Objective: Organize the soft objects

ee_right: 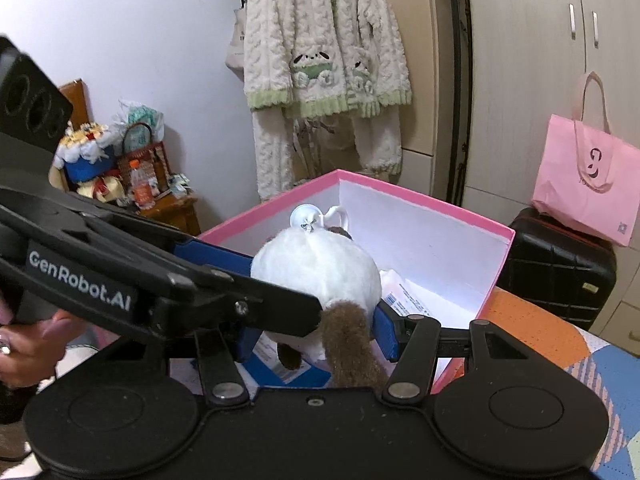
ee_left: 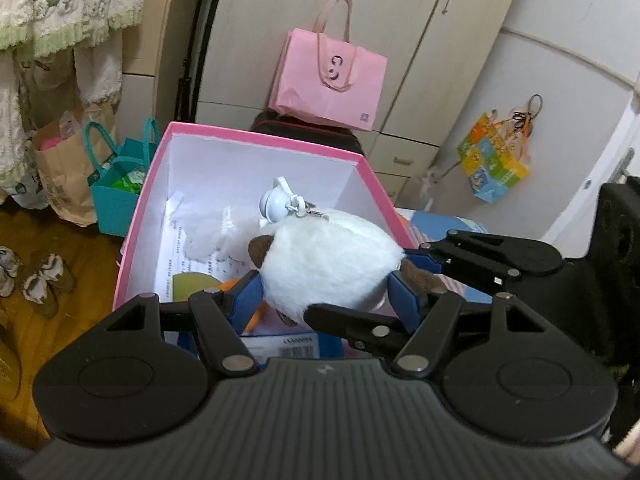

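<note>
1. Plush toy (ee_left: 332, 260) in the air over the pink box (ee_left: 256, 138), white body, brown ears and tail, a white clip and ball on its top end. That's where the task's thing is: above the near part of the open box, not yet down inside.

2. Progress, as I judge it: the carry looks nearly done and the drop is what's left. Inside the box I see papers and a bit of white fluff (ee_left: 200, 240) on the floor of it, so something soft may be in already. I can't tell for sure.

3. My left claw (ee_left: 326, 292): blue pads pressed into the toy's two sides, jaws about half apart, gripping the plush body.

4. My right claw (ee_right: 316, 332): same story, clamped on the toy from the other side. Its left blue pad is hidden behind the left claw's arm, which crosses in front; the right pad (ee_right: 386, 330) sits against the white fur beside the brown tail (ee_right: 350, 344).

5. So both claws hold one toy together, crossing each other close.

6. Left to do: lower it past the pink rim, let go with both, pull clear without snagging the tail.
</note>
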Demonstrator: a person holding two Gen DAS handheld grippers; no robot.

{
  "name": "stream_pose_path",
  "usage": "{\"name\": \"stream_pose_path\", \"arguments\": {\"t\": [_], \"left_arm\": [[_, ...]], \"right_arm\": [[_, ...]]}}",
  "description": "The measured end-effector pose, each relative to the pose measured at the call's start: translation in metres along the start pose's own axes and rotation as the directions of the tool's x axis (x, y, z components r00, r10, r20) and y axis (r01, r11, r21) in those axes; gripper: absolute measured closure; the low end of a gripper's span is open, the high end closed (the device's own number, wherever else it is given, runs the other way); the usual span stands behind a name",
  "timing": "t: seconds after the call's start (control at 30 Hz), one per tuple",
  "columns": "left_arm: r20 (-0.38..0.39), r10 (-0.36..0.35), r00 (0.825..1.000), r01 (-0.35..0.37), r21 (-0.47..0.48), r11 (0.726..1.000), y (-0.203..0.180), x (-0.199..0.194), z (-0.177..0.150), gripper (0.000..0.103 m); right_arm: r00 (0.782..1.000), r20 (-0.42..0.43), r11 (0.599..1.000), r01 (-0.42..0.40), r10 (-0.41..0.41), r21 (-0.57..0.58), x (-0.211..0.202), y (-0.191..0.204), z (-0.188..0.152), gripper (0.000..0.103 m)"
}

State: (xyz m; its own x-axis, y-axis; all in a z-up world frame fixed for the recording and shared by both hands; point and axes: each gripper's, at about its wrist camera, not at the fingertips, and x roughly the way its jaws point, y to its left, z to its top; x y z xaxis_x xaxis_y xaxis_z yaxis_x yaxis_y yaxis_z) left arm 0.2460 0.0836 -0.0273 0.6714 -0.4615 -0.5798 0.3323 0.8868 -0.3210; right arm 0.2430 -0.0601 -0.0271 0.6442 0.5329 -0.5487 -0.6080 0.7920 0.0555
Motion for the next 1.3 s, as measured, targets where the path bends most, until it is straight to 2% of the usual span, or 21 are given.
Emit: {"name": "stream_pose_path", "arguments": {"t": [0.13, 0.27, 0.33, 0.4, 0.53, 0.63, 0.7, 0.83, 1.0, 1.07, 1.3], "left_arm": [[0.023, 0.033, 0.999, -0.034, 0.031, 0.999, -0.006, 0.004, 0.000, 0.037], [0.040, 0.027, 0.999, -0.029, 0.045, 0.999, -0.012, -0.003, -0.003, 0.033], [0.043, 0.031, 0.999, -0.033, 0.046, 0.998, -0.013, -0.010, -0.004, 0.030], [0.059, 0.040, 0.997, -0.044, 0.052, 0.998, -0.015, -0.022, -0.006, 0.029], [0.097, 0.106, 0.990, -0.115, 0.092, 0.989, -0.027, -0.041, -0.014, 0.029], [0.104, 0.100, 0.990, -0.109, 0.083, 0.991, -0.033, -0.051, -0.018, 0.028], [0.115, 0.100, 0.988, -0.110, 0.084, 0.990, -0.038, -0.058, -0.022, 0.026], [0.122, 0.140, 0.983, -0.152, 0.098, 0.983, -0.052, -0.067, -0.030, 0.026], [0.118, 0.147, 0.982, -0.160, 0.118, 0.980, -0.067, -0.081, -0.042, 0.024], [0.123, 0.157, 0.980, -0.173, 0.126, 0.977, -0.074, -0.087, -0.048, 0.019], [0.160, 0.152, 0.975, -0.179, 0.165, 0.970, -0.099, -0.106, -0.070, 0.012]], "right_arm": [[0.998, -0.002, 0.997, 0.059, -0.059, -0.042, 0.008, 0.006, 0.000, 0.040], [0.996, -0.008, 0.995, 0.091, -0.092, -0.039, 0.005, 0.002, -0.001, 0.037], [0.994, -0.003, 0.994, 0.105, -0.105, -0.024, -0.003, 0.000, -0.002, 0.033], [0.993, 0.012, 0.993, 0.115, -0.114, -0.020, -0.015, -0.001, -0.004, 0.025], [0.994, 0.057, 0.994, 0.099, -0.096, -0.056, -0.048, 0.005, -0.017, 0.026], [0.986, 0.105, 0.989, 0.135, -0.127, -0.068, -0.070, 0.013, -0.026, 0.026], [0.985, 0.124, 0.990, 0.131, -0.124, -0.053, -0.084, 0.015, -0.029, 0.025], [0.976, 0.126, 0.984, 0.179, -0.176, -0.013, -0.104, 0.015, -0.036, 0.025], [0.968, 0.122, 0.976, 0.214, -0.218, 0.045, -0.126, 0.012, -0.045, 0.025], [0.963, 0.124, 0.970, 0.235, -0.241, 0.061, -0.133, 0.012, -0.048, 0.024], [0.937, 0.123, 0.945, 0.319, -0.325, 0.072, -0.158, 0.021, -0.067, 0.023]]}}
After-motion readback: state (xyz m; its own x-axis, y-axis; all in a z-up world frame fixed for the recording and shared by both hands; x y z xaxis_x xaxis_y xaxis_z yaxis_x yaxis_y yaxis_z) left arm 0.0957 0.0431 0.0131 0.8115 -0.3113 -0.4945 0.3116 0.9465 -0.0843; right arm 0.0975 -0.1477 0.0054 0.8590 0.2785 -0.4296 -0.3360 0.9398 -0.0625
